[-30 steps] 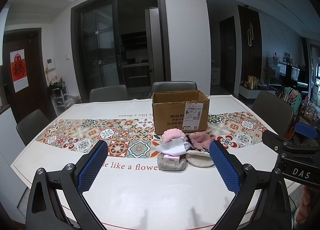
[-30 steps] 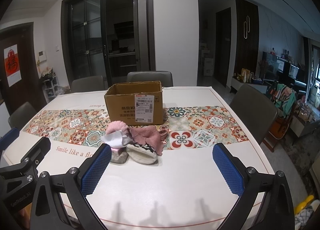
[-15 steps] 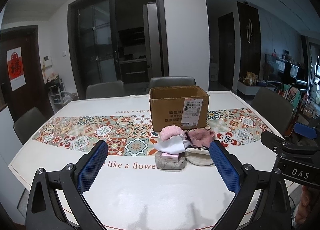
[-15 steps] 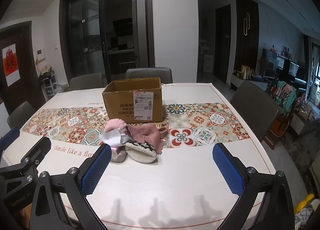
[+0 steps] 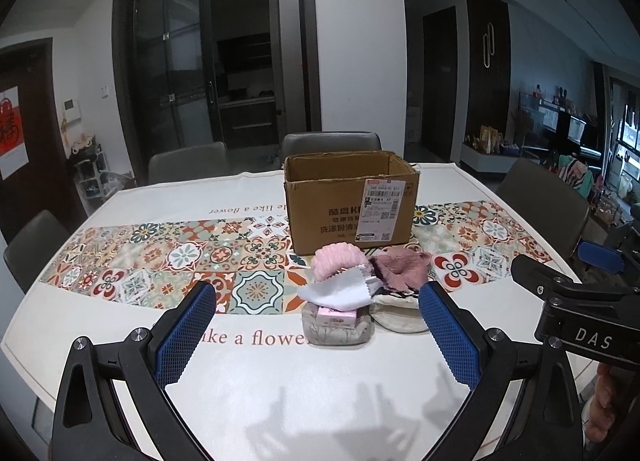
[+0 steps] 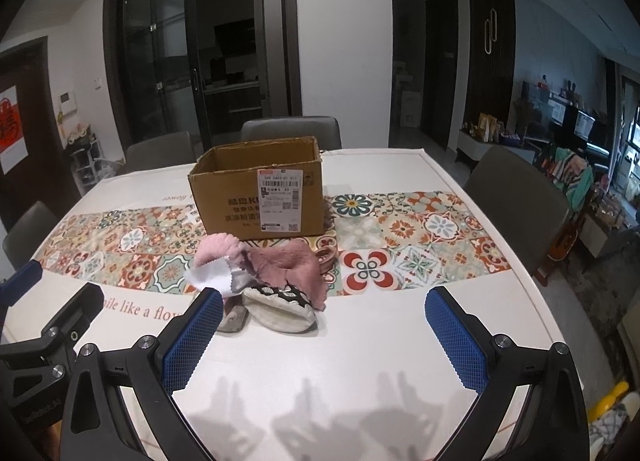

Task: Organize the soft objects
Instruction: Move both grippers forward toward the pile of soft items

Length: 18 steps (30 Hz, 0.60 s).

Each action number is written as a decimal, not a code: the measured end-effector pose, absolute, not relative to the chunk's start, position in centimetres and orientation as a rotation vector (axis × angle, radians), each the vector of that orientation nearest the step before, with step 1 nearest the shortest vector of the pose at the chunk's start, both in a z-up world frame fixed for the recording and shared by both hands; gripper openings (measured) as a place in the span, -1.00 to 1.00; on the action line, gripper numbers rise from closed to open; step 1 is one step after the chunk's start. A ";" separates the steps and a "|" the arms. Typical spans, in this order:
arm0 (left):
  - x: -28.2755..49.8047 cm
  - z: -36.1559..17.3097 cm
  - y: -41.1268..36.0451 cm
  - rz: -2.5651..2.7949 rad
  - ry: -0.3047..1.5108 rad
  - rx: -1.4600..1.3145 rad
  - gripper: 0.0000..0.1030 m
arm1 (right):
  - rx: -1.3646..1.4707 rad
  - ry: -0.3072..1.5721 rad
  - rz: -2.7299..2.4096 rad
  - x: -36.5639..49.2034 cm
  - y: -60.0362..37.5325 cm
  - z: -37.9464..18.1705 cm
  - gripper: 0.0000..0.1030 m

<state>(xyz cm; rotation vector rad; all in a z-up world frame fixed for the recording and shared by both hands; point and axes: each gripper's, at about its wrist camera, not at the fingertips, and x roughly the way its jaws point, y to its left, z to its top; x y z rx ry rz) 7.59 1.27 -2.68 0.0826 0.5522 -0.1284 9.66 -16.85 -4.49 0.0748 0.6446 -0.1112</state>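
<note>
1. Pink and cream soft things [image 5: 352, 293] sit heaped at twelve o'clock from both grippers, just before the cardboard box [image 5: 348, 201], likely staged for dropping in.
2. Left gripper [image 5: 316, 335] gapes wide, holding nothing; right gripper [image 6: 324, 341] likewise, hovering short of the heap.
3. Bare table [image 6: 360, 349] spreads from three to six o'clock; the box's top stands open.

Black frames; blue cross-hatched jaws
</note>
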 end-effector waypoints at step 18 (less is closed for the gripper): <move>15.2 -5.8 2.8 -0.233 0.662 0.080 1.00 | 0.102 0.733 -0.178 17.1 -14.8 -7.0 0.99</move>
